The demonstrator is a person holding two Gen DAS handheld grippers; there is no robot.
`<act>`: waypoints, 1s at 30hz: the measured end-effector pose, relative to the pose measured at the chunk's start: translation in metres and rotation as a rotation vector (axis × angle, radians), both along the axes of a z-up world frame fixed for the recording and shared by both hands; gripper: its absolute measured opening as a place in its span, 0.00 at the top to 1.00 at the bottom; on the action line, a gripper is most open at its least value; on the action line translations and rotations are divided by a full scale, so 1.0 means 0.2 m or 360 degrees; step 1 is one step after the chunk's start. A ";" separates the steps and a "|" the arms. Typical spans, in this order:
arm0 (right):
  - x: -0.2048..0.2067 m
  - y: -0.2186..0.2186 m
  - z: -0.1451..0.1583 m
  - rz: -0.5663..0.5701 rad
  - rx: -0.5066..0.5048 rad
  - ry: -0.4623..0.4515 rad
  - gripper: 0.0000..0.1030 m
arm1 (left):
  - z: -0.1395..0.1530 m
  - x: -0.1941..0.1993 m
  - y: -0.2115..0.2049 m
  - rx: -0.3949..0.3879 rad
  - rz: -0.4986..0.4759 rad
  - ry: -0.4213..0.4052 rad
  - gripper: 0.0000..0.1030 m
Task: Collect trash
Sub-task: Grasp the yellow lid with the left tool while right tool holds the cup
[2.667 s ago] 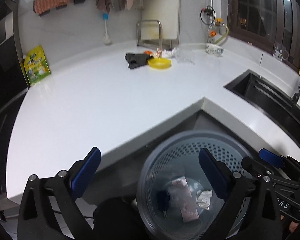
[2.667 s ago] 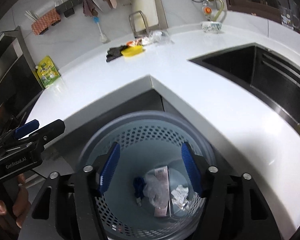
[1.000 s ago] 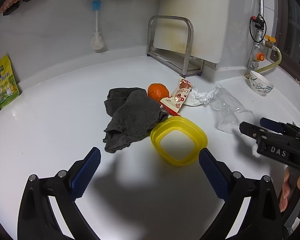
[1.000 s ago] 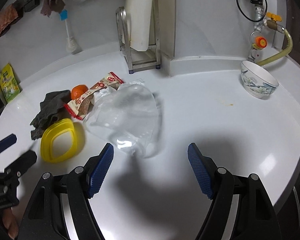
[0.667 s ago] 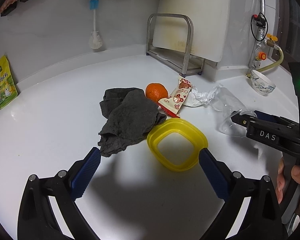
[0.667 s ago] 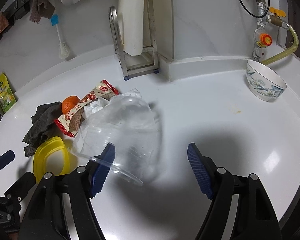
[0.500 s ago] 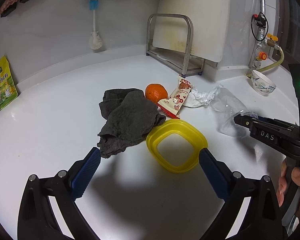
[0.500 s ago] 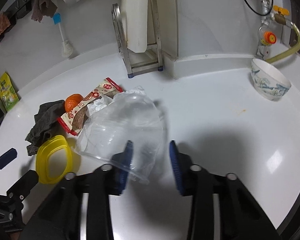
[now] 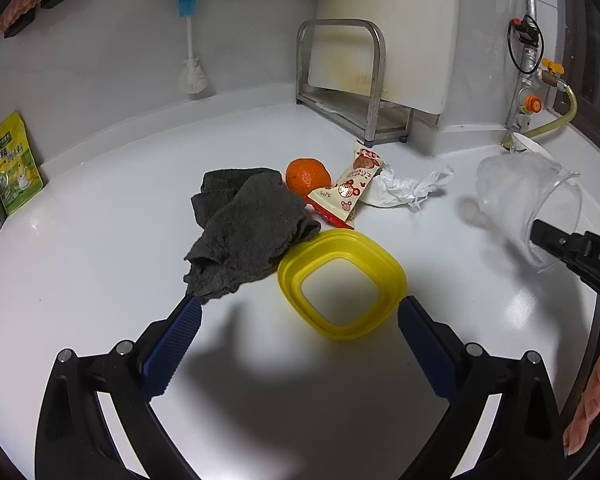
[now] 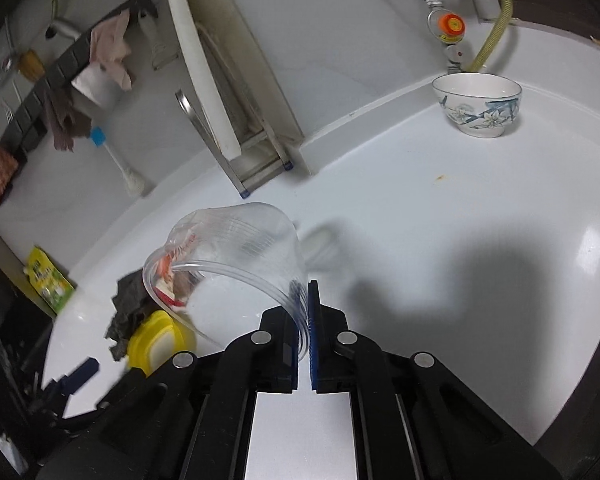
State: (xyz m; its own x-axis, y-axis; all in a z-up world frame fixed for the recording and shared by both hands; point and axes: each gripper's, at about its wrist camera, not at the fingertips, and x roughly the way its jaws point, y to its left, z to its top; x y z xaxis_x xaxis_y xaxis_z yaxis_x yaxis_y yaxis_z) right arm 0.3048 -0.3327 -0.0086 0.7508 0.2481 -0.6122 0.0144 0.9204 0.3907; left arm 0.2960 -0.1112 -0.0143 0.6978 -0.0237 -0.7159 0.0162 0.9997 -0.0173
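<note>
Right now the right gripper [image 10: 304, 320] was clamped on the rim of the clear plastic cup [image 10: 236, 256], pads pinching the cup wall between them; cup was lifted off the white counter [image 10: 440, 240], tilted, mouth facing down-left. In the left wrist view the same cup [image 9: 520, 196] showed at far right with the black finger on its rim.

Left gripper [image 9: 300, 336] was spread wide, nothing between the blue pads [image 9: 172, 340], hovering over the counter just short of the yellow lid [image 9: 342, 280].

Remaining trash was on the counter behind the lid: snack wrapper [image 9: 350, 188] lying beside the orange [image 9: 308, 174], crumpled white paper [image 9: 404, 190] touching the wrapper's right side. Grey cloth [image 9: 248, 228] overlapped the lid's left edge.

Patterned bowl [image 10: 478, 106] sat near the back wall by the gas valve [image 10: 452, 24], well apart from the cup. Cutting-board rack [image 9: 348, 88] stood behind the pile; green pouch [image 9: 14, 168] leaned on the wall at far left.
</note>
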 end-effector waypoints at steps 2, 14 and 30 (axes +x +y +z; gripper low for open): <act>-0.02 -0.02 0.02 0.0010 0.0027 -0.0039 0.96 | -0.01 0.00 -0.02 -0.0017 0.0000 0.0017 0.06; -0.08 -0.19 0.07 -0.0045 0.0093 -0.0128 0.96 | -0.02 0.03 -0.08 0.0106 0.0145 0.0102 0.06; -0.10 -0.31 0.09 -0.0078 0.0195 -0.0151 0.96 | -0.01 0.16 -0.11 -0.0003 0.0256 0.0202 0.06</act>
State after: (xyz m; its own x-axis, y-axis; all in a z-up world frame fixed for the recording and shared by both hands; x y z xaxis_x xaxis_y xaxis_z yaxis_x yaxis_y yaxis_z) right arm 0.2857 -0.3940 0.0085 0.8167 0.2783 -0.5055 0.0160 0.8648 0.5019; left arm 0.3284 -0.1339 -0.0164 0.5967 0.0793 -0.7985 -0.1464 0.9892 -0.0112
